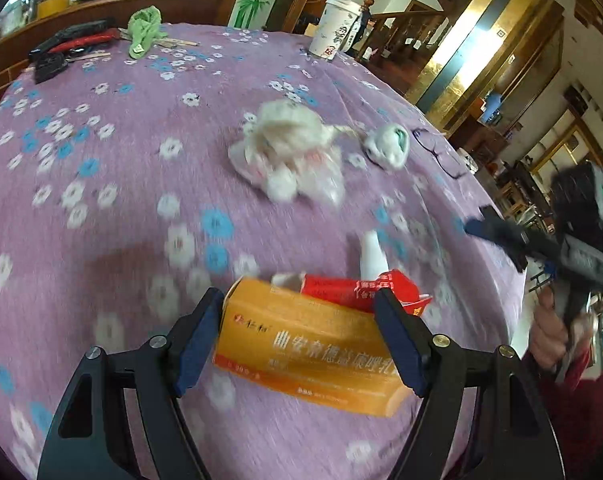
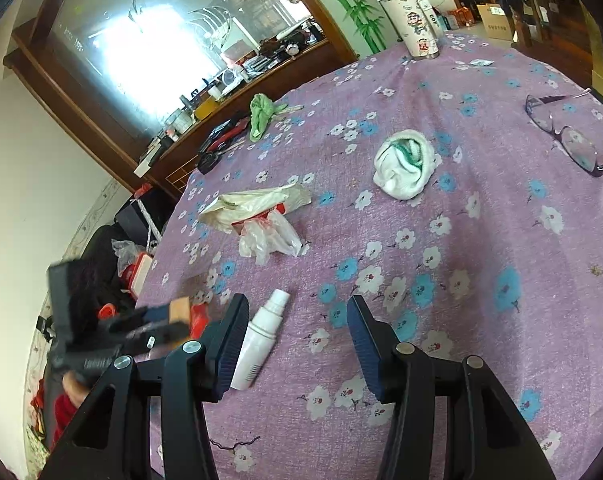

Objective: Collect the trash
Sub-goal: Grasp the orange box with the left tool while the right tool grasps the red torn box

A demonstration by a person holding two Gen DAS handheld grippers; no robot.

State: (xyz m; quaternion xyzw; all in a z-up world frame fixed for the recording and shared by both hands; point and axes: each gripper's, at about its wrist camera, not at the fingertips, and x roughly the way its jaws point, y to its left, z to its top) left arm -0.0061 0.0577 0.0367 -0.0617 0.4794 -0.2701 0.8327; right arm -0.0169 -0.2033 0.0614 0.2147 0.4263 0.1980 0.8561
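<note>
Orange box held in the left gripper point(image 1: 301, 338), right gripper point(image 2: 297, 344) spread wide and empty.

The orange box point(image 1: 301, 356) is clamped across its width, with a red box point(image 1: 353, 288) just behind; it is best lifted level. Nearby lies a white bottle point(image 2: 261, 340), farther off a crumpled bag point(image 2: 257, 216) and a sock point(image 2: 405, 164). Glasses point(image 2: 569, 140) sit near the right table edge point(image 2: 161, 248); the middle is open.
</note>
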